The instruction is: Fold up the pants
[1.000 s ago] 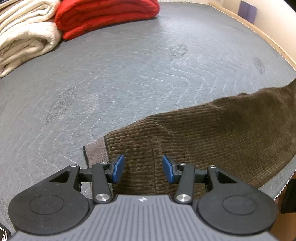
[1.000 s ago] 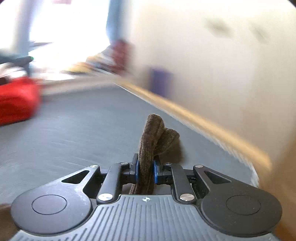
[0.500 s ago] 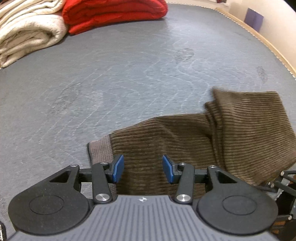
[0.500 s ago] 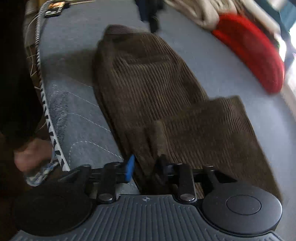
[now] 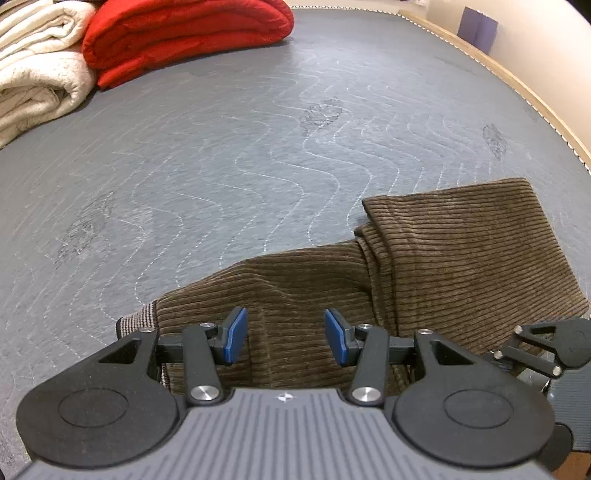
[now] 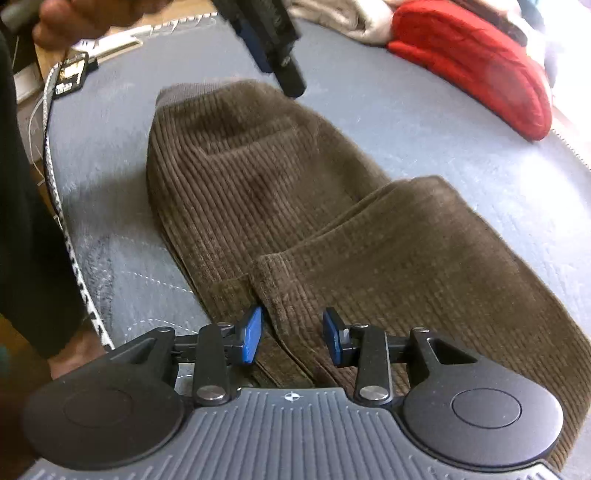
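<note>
I am holding my right gripper low over the near edge of the brown corduroy pants, and its jaws are opening: a second ago they were pinched tight on a bunched fold of the corduroy held up in the air against a blurred wall, whereas now the blue pads are standing apart on either side of a cloth edge and pressing on nothing. The leg end that I was carrying is now lying doubled back over the rest of the pants on the grey quilted moving blanket, so the garment that was stretched long in the left wrist view a second ago is showing there as a folded flap lying over the part nearer the waistband. My left gripper is hovering over the waistband end with its jaws parted just as wide as before, gripping nothing. It has shifted a little, so the red folded blanket and the cream one beside it are sitting further right in its view. In the right wrist view my left gripper is showing as a dark blurred shape above the ribbed waistband. I cannot read any brand, label or writing anywhere.
</note>
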{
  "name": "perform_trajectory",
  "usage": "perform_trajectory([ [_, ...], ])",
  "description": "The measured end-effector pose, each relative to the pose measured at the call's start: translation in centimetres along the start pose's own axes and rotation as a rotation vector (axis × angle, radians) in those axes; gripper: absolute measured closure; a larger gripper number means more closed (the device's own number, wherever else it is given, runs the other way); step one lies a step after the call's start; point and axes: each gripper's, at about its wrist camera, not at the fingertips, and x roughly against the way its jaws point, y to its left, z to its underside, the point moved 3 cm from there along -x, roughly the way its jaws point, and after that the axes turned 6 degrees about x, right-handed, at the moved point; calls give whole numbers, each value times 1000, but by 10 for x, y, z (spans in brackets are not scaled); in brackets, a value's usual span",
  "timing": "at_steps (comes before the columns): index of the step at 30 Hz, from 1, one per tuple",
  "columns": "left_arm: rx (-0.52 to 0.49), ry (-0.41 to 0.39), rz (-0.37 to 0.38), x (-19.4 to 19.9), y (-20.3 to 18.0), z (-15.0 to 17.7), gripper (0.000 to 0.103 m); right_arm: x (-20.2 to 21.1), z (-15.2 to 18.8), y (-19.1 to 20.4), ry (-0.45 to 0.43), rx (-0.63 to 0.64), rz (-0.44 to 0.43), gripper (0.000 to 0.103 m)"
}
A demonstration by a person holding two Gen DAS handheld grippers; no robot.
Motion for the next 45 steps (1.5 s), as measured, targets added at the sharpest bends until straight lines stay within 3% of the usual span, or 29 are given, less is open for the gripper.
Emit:
perform_trajectory([
  [1, -3, 1, 0, -1, -1, 0, 51, -2, -5, -1, -7, -10, -7, 70],
  [2, -5, 2, 0, -1, 0, 1, 51, -1, -6, -4, -16, -32, -33, 95],
  [5, -5, 3, -3, -1, 3, 3, 51, 24, -14, -10, -90, -30, -8, 96],
  [8, 3, 4, -2, -2, 5, 3, 51, 61, -15, -6, -195, 20, -45, 96],
  [11, -2, 8, 0, -4, 1, 0, 51, 51, 5, 7, -104, 76, -125, 94],
  [13, 2, 10, 7, -5, -2, -2, 51, 34, 18, 21, -34, 142, -78, 92],
  [15, 13, 11, 30, -6, -8, -5, 51, 34, 20, 26, -43, 152, -64, 85],
  [19, 72, 24, 119, -15, -19, -15, 51, 68, 11, 5, -142, -13, -135, 75],
  [22, 151, 50, 193, -30, -26, -24, 51, 92, 15, -28, -208, -180, -104, 64],
  [25, 208, 78, 231, -47, -34, -33, 51, 101, 41, -73, -212, -405, 9, 59],
  [29, 285, 90, 278, -67, -42, -46, 47, 103, 106, -127, -79, -710, 240, 58],
  [31, 330, 94, 295, -79, -44, -52, 41, 109, 139, -144, -24, -840, 297, 58],
  [35, 423, 161, 323, -114, -45, -57, 40, 114, 184, -151, 3, -1028, 249, 50],
  [38, 415, 196, 311, -133, -53, -57, 40, 107, 201, -150, 26, -1083, 195, 39],
  [41, 389, 188, 283, -138, -59, -59, 42, 108, 210, -149, -3, -1149, 141, 38],
  [42, 376, 181, 288, -137, -62, -60, 60, 108, 213, -151, -12, -1168, 122, 38],
  [43, 363, 178, 293, -133, -64, -61, 70, 107, 215, -153, -21, -1188, 97, 38],
  [45, 247, 115, 253, -113, -73, -68, 77, 105, 220, -155, -28, -1203, 73, 36],
])
